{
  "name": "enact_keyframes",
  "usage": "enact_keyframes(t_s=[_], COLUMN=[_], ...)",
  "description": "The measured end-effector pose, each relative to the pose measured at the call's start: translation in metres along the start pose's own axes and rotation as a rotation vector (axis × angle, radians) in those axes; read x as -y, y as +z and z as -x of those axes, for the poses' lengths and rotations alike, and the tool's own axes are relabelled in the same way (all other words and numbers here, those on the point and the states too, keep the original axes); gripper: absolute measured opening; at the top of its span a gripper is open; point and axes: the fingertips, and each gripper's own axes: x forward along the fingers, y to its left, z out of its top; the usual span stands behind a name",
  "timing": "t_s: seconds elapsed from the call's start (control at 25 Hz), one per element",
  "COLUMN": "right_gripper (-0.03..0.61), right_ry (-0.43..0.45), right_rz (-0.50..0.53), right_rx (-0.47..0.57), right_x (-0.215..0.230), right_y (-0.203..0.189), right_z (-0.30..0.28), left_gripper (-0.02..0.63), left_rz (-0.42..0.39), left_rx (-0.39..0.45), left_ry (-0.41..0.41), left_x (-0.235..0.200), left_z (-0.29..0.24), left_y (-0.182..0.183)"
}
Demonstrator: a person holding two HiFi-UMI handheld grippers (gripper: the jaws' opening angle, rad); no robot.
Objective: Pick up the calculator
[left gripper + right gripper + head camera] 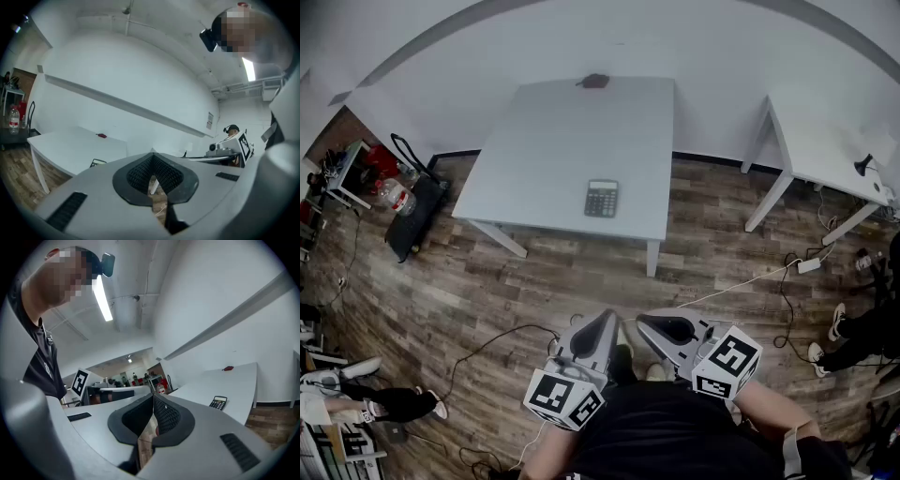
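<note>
Dark calculator (601, 198) lies flat — near the white table's (553, 141) front edge.

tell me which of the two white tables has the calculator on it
The big middle table: the calculator lies near its front edge. The smaller table at the right has none.

Item count, as seen from the head view:

- Counters: two, the centre counter (534, 141) and the side counter (825, 141).
- Calculator (601, 198): one.
- Small dark red object (594, 81): one; its kind cannot be determined.
- Tongs: two sets, the left tongs (602, 323) and the right tongs (649, 324).
- Marker cubes: two, the left cube (564, 398) and the right cube (727, 363).
- Clear bottle (397, 197): one.
- White power strip (809, 265): one.
- Bystanders, partly in frame: two, the first bystander (394, 403) and the second bystander (853, 337).
</note>
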Motion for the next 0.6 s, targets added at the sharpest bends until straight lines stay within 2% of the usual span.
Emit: enact_keyframes(t_s=[0.4, 0.6], right_gripper=[0.014, 0.014], right_ry=[-0.047, -0.082], right_rz=[-0.021, -0.029], right_rx=[-0.012, -0.047], right_x=[0.066, 0.095], right_y=[0.027, 0.028], right_z=[-0.097, -0.155], left_gripper=[0.006, 0.005], left_rz=[-0.069, -0.070], left_rx=[-0.016, -0.020], left_ry=[-0.024, -0.059], left_x=[-0.101, -0.154], left_z=[-0.058, -0.075], left_y=[0.036, 0.053])
